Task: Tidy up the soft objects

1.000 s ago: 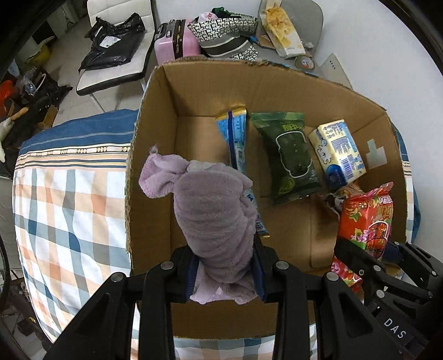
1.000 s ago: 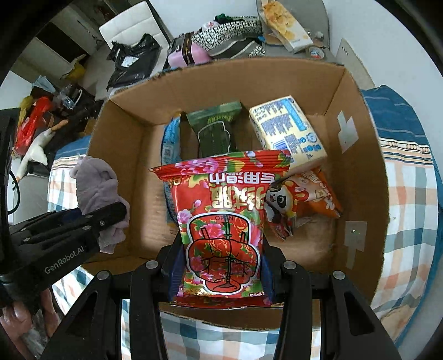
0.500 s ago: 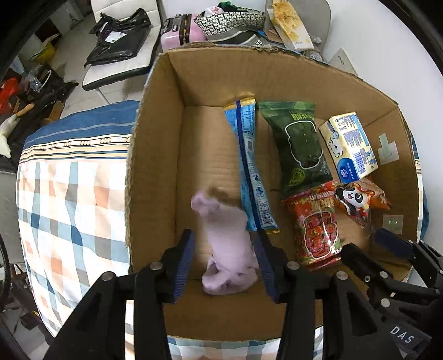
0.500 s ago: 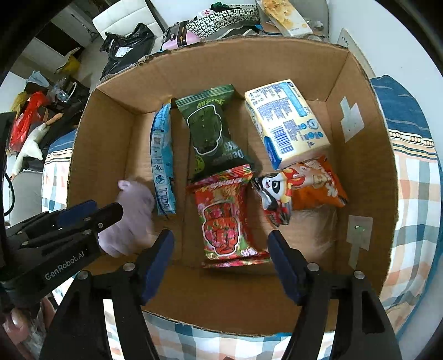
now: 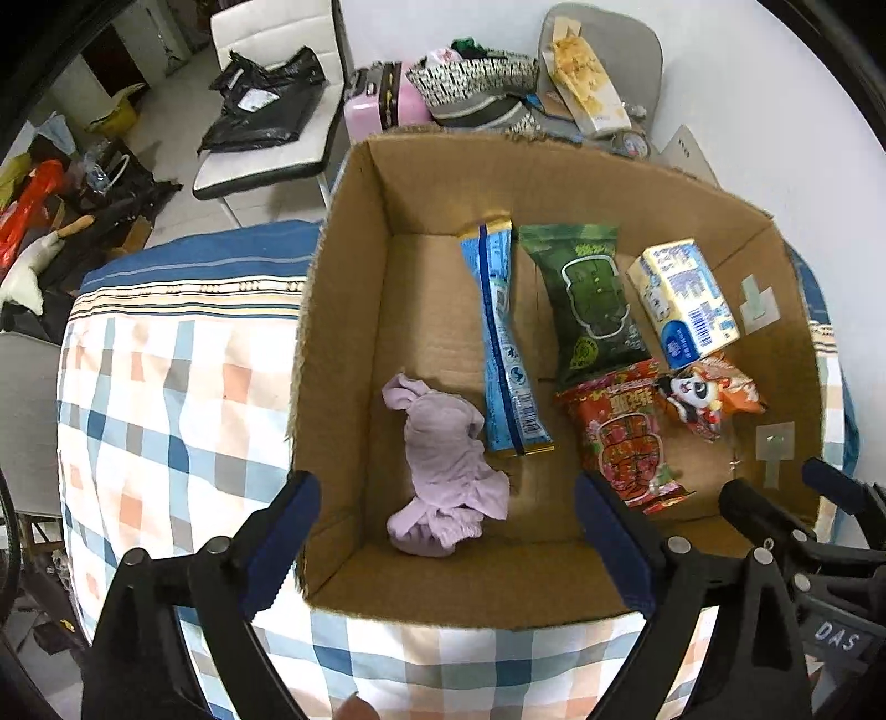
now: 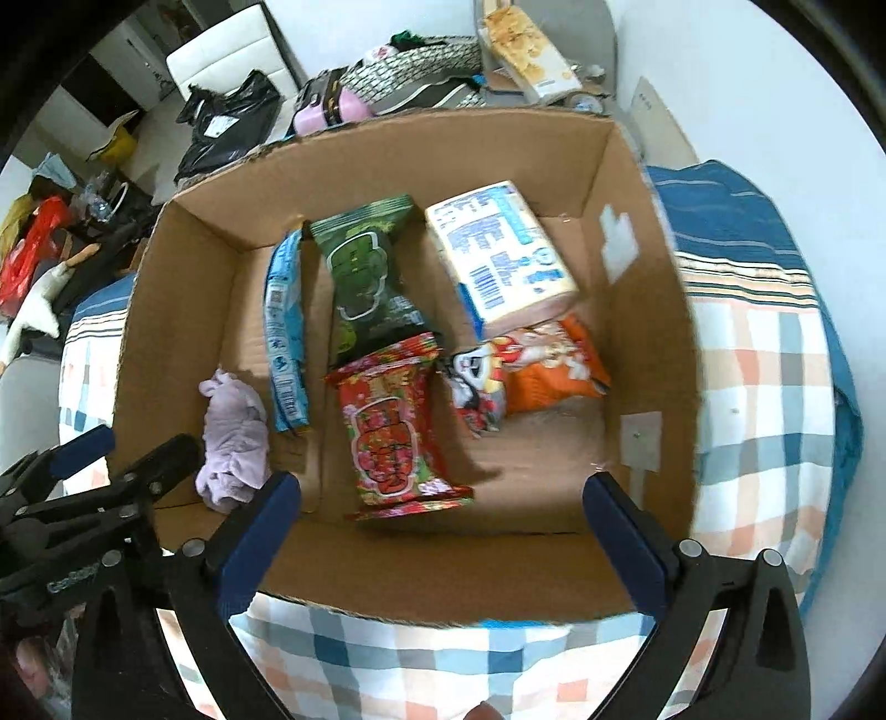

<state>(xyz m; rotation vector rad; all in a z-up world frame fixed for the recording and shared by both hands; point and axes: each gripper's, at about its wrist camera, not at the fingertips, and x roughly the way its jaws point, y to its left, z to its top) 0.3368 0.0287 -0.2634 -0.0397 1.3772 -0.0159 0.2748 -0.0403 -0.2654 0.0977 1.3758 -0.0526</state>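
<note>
Both fingers spread wider; purple cloth partly hidden right view.

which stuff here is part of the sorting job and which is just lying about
Job: brown cardboard box; lilac cloth bundle; red flowered snack bag; long blue packet.
Lying about: black plastic bag; pink case; white chair.

White chair holds a black bag (pink case beside)
</note>
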